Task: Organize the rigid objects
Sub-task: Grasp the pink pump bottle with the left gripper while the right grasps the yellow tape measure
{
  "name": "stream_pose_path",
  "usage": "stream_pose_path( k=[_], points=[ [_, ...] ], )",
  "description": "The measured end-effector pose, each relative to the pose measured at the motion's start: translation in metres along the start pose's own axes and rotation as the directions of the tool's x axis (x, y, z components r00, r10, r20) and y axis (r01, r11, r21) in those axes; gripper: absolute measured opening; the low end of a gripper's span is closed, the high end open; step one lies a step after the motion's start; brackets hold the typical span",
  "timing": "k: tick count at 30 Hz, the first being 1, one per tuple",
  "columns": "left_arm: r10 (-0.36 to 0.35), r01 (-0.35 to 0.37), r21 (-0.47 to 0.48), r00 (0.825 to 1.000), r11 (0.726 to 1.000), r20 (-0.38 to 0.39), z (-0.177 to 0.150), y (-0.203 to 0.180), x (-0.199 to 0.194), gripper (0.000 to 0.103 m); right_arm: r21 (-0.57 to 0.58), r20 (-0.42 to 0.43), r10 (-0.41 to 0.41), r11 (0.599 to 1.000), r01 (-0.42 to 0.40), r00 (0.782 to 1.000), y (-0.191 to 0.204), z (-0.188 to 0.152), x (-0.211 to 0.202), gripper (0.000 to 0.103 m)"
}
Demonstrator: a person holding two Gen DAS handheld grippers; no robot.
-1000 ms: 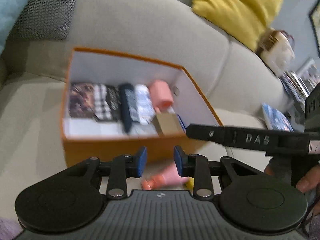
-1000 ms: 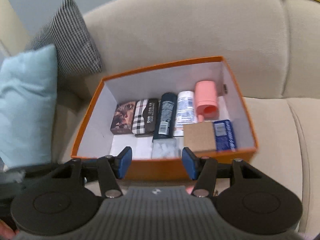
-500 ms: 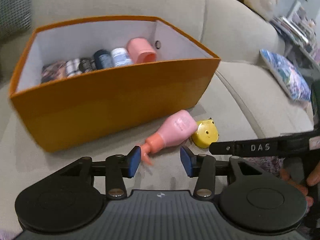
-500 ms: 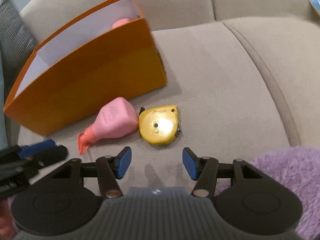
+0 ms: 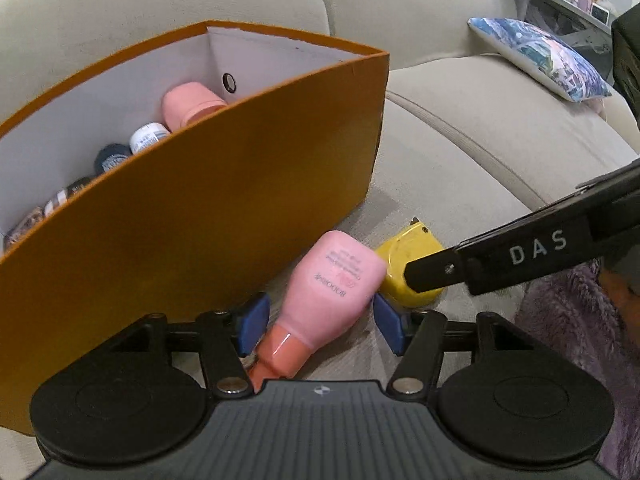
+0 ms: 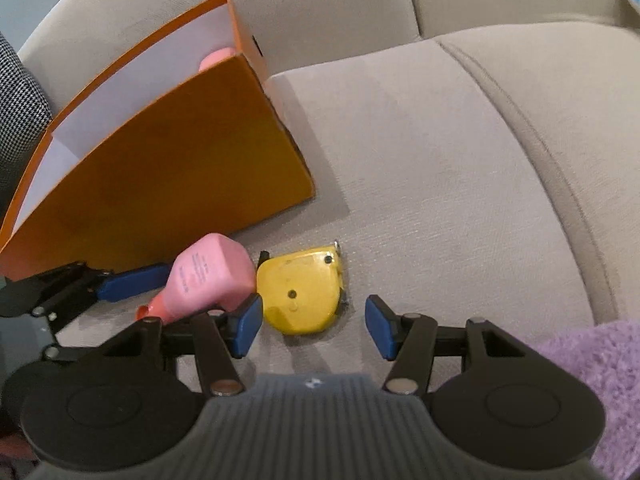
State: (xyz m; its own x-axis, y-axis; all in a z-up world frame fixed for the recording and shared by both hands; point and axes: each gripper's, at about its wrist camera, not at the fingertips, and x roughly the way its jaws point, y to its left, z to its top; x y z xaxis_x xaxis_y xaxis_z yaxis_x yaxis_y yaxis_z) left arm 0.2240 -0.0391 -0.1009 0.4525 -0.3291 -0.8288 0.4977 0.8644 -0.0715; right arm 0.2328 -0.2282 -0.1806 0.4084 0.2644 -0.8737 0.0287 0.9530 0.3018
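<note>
A pink bottle with a coral cap lies on the sofa seat in front of an orange box. My left gripper is open, its blue pads on either side of the bottle. A yellow tape measure lies right of the pink bottle, touching it. My right gripper is open just in front of the tape measure, pads wider than it. The box holds several small bottles and tins, among them a pink tube.
The beige sofa seat stretches to the right. A purple fluffy cloth lies at the lower right. A blue patterned cushion sits far right, a houndstooth cushion at the left.
Both grippers came down from above the box toward the seat. The left now straddles the pink bottle; the right has closed in on the tape measure. Both have stayed open.
</note>
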Motion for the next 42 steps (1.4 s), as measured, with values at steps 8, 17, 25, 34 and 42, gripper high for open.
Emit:
stream_pose_path(
  k=[8, 17, 25, 34, 42],
  points=[
    [-0.016, 0.018, -0.108, 1.0, 0.994, 0.014, -0.005, 0.008, 0.001, 0.055, -0.04, -0.012, -0.011, 0.999, 0.011, 1.0, 0.006, 0.006, 0.016, 0.064],
    [0.018, -0.058, -0.416, 0.995, 0.907, -0.1, -0.047, 0.046, -0.037, 0.049, -0.164, -0.032, 0.032, 0.986, -0.037, 0.999, 0.036, -0.012, 0.017, 0.057],
    [0.039, -0.114, -0.582, 0.989, 0.805, -0.14, -0.079, 0.069, -0.06, 0.056, -0.331, -0.068, 0.073, 0.939, -0.092, 0.995, 0.072, -0.038, 0.017, 0.057],
    [0.121, -0.146, -0.443, 0.989, 0.885, -0.084, -0.062, 0.057, -0.061, 0.062, -0.408, -0.027, 0.016, 0.913, -0.026, 1.0, 0.072, -0.042, 0.01, 0.057],
    [0.104, -0.116, -0.441, 0.993, 0.89, -0.052, -0.063, 0.057, -0.056, 0.051, -0.4, -0.025, 0.003, 0.916, -0.013, 1.0, 0.069, -0.042, 0.013, 0.057]
  ],
)
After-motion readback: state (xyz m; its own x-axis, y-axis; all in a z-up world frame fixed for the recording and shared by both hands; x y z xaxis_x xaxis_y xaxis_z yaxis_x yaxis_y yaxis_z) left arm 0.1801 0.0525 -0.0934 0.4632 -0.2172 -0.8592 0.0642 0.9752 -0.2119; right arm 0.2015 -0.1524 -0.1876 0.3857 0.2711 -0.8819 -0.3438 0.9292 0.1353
